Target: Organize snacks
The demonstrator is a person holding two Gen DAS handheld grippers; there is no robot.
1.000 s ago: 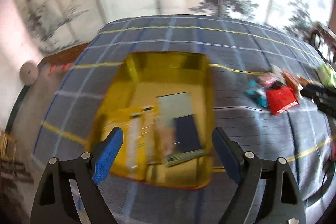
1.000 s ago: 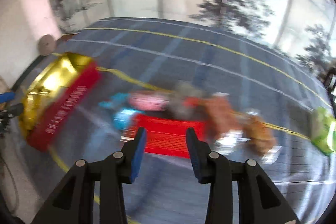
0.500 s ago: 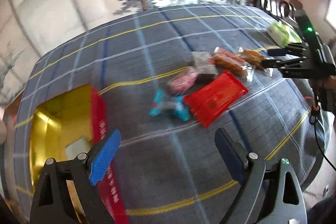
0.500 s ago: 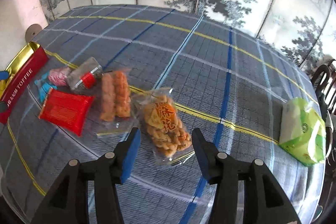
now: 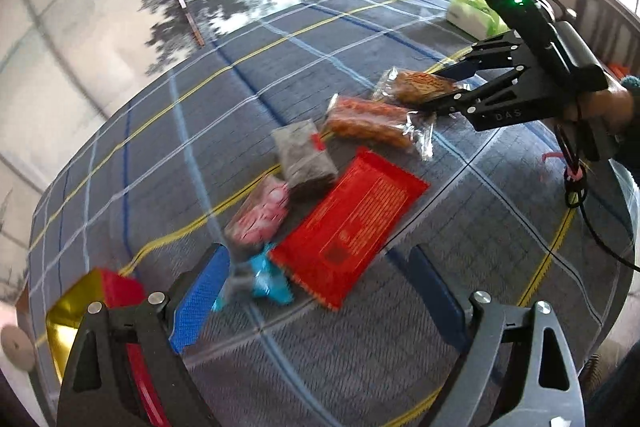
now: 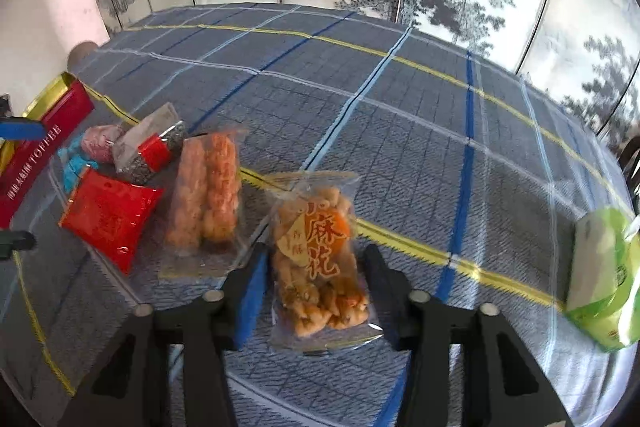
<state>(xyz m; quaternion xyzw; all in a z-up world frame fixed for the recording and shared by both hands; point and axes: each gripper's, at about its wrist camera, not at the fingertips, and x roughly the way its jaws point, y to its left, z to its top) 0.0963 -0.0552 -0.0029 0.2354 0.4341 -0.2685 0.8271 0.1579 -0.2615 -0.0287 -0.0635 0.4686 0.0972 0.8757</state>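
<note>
While the right gripper straddles a clear bag of golden fried dough twists printed with orange characters, its jaws have just been closing and stand narrow, one blue-padded finger on each side of the bag; whether the pads press it cannot be told. In the left wrist view that gripper shows at two o'clock, held in a person's hand, with the same bag at its tips. At ten o'clock of the twist bag lies a clear packet of two orange fried sticks, just beside it. Farther toward nine o'clock lie a flat red foil pouch, a clear packet of dark seeds with a red label, a pink wrapped sweet and a crumpled light-blue wrapper, all close together on the blue plaid tablecloth. A red and gold toffee tin sits at the nine o'clock edge. A green and white packet lies well apart at three o'clock.

The left gripper hangs with jaws spread wide and nothing in them, above the light-blue wrapper and the near end of the red pouch.
</note>
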